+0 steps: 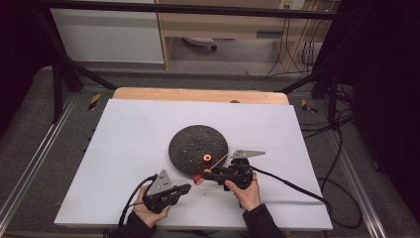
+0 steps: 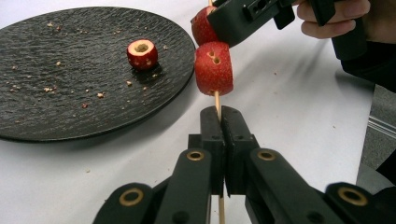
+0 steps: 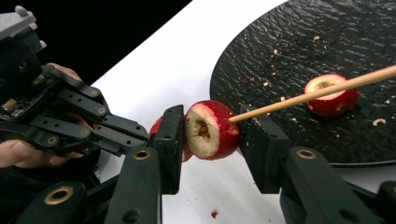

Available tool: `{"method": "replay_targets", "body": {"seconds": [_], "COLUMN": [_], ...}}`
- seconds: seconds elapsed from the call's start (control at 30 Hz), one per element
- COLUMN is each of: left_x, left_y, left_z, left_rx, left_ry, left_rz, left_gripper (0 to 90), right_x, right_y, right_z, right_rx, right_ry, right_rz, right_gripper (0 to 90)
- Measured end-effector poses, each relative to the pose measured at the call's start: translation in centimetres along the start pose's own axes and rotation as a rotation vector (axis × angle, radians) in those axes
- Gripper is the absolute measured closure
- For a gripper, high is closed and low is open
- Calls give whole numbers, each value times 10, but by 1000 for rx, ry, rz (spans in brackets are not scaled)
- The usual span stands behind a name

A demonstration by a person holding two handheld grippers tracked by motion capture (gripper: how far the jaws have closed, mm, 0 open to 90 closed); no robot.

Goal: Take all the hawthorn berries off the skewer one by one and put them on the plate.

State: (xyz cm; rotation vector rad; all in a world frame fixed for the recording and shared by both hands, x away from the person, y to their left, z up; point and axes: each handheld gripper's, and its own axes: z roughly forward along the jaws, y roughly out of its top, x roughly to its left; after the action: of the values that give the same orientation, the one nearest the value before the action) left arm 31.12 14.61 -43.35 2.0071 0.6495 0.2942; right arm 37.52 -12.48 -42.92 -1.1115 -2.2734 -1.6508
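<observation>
White table (image 1: 129, 148) carries black plate (image 1: 190, 139), one red fruit (image 2: 142, 53) on it. Left gripper (image 2: 219, 116) clenched on skewer (image 2: 217, 100); right gripper (image 3: 212, 133) grasping skewered fruit (image 3: 212, 129).

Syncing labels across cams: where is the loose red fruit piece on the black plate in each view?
High view: loose fruit piece at the plate's near-right edge, just beyond the right tool.
Left gripper view: upper centre-left, hole facing up.
Right gripper view: right side, behind the skewer.
Shared landmark: black plate.
</observation>
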Motion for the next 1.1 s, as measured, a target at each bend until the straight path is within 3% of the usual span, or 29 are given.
{"method": "replay_targets", "body": {"seconds": [0.57,0.67,0.8,0.93,1.1], "left_x": [1,1,0,-1,-1], "left_y": [1,1,1,1,0], "left_z": [-5,-5,-5,-4,-3], "left_rx": [-19,-24,-30,-33,-23], "left_ry": [2,-6,-8,-37,-33], "left_rz": [5,0,6,13,17], "left_gripper": [884,885,885,884,885], "right_x": [-3,-4,-6,-6,-8], "right_y": [5,3,2,1,-1], "right_z": [-13,-11,-6,-4,-1], "right_rx": [-54,-55,-42,-36,-2], "right_ry": [0,0,34,59,94], "right_rz": [19,14,34,45,54], "right_gripper": [674,639,544,534,653]}}
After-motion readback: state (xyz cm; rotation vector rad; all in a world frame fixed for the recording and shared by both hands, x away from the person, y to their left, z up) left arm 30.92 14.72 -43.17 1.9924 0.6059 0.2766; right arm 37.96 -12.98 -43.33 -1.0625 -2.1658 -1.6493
